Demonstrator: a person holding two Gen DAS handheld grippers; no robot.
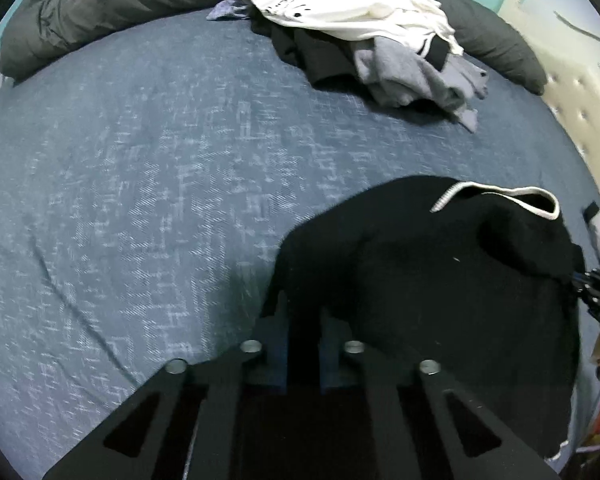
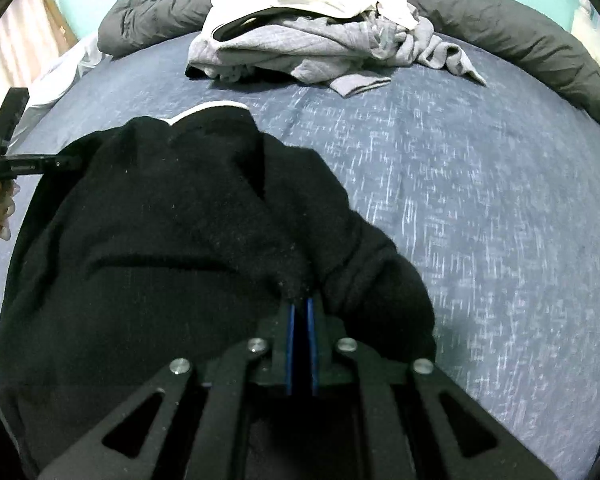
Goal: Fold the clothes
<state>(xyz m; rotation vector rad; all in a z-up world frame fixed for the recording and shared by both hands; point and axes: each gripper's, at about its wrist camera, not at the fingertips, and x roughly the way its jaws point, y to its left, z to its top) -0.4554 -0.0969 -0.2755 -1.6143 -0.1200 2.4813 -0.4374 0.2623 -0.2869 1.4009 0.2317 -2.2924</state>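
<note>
Black sweater (image 2: 160,240), fuzzy knit with white-trimmed neckline (image 1: 496,196), lies bunched on near part of blue heathered bedsheet (image 1: 160,200). Left gripper (image 1: 303,320): jaws pinched on a thin fold at sweater's left edge. Right gripper (image 2: 300,300): blue-lined jaws nearly together, clamping a thick ridge of knit. Far side: loose pile of unfolded clothes (image 2: 312,40), white and grey, possibly sweatshirts; black garment (image 1: 320,56) under it. Dark grey rolled duvet (image 2: 520,44) bounds far edge. Tufted cream headboard (image 1: 580,112) at right. Wide bare sheet between sweater and pile.
</note>
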